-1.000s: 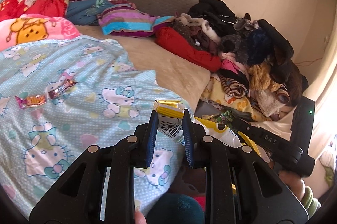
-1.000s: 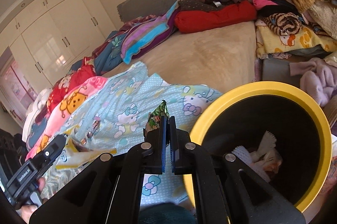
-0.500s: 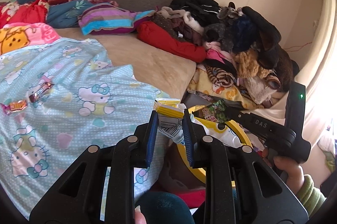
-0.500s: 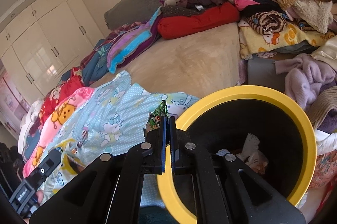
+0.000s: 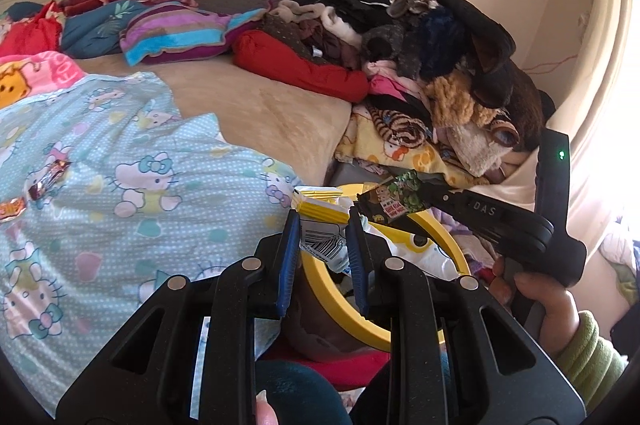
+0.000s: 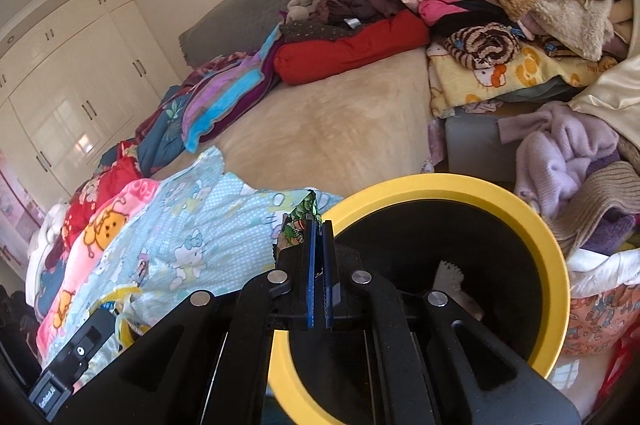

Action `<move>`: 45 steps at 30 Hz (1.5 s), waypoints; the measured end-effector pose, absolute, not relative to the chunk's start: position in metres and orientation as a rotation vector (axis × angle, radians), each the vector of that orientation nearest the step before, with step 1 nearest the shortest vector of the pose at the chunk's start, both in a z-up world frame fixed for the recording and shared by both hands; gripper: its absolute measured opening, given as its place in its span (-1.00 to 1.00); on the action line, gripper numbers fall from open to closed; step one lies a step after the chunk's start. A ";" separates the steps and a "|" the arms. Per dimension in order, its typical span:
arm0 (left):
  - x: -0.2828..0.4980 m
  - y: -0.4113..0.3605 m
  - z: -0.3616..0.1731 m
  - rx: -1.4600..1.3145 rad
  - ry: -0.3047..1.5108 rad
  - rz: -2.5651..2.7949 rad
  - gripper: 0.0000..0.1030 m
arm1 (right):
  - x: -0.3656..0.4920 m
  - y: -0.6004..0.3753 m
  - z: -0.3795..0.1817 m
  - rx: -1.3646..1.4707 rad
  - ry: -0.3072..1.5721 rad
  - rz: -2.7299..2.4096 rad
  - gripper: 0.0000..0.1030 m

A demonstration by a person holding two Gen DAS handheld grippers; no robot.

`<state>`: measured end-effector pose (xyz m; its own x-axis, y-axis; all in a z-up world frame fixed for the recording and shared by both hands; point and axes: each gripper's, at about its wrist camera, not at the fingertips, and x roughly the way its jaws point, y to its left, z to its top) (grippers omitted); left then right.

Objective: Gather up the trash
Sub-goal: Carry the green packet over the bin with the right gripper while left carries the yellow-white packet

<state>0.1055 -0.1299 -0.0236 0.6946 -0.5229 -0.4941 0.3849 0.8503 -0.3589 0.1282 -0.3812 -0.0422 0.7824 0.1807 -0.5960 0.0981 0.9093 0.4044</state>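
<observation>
My left gripper is shut on a yellow and white snack wrapper and holds it over the near rim of the yellow bin. My right gripper is shut on a green printed wrapper at the left rim of the yellow bin, whose black inside holds some white trash. The green wrapper also shows in the left wrist view, held just right of my left fingers. Two candy wrappers lie on the blue Hello Kitty blanket.
The bed has a beige sheet, a red cushion and a tall pile of clothes to the right. More clothes lie beside the bin. White wardrobes stand at the far left.
Both grippers have swung right from the blanket toward the bin with their wrappers. The bin rim now lies under both grippers, and the two grippers have come close together.
</observation>
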 end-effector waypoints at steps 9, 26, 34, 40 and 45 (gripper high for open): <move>0.104 -0.152 -0.029 -0.192 0.636 -0.553 -0.67 | 0.125 -0.405 -0.048 0.458 0.675 -0.011 -0.93; 0.104 -0.182 -0.042 -0.142 0.670 -0.608 -0.67 | 0.121 -0.432 -0.057 0.472 0.673 -0.093 -0.93; 0.110 -0.195 -0.047 -0.127 0.676 -0.619 -0.66 | 0.118 -0.444 -0.063 0.478 0.678 -0.141 -0.93; 0.118 -0.207 -0.050 -0.107 0.679 -0.622 -0.66 | 0.115 -0.455 -0.068 0.484 0.681 -0.182 -0.93; 0.123 -0.216 -0.054 -0.089 0.687 -0.620 -0.66 | 0.113 -0.464 -0.072 0.496 0.684 -0.210 -0.93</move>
<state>0.1233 -0.2161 -0.0541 0.6019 -0.5627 -0.5666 0.5061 0.8177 -0.2743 0.1134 -0.4642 -0.0722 0.7598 -0.0249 -0.6497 0.3432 0.8640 0.3683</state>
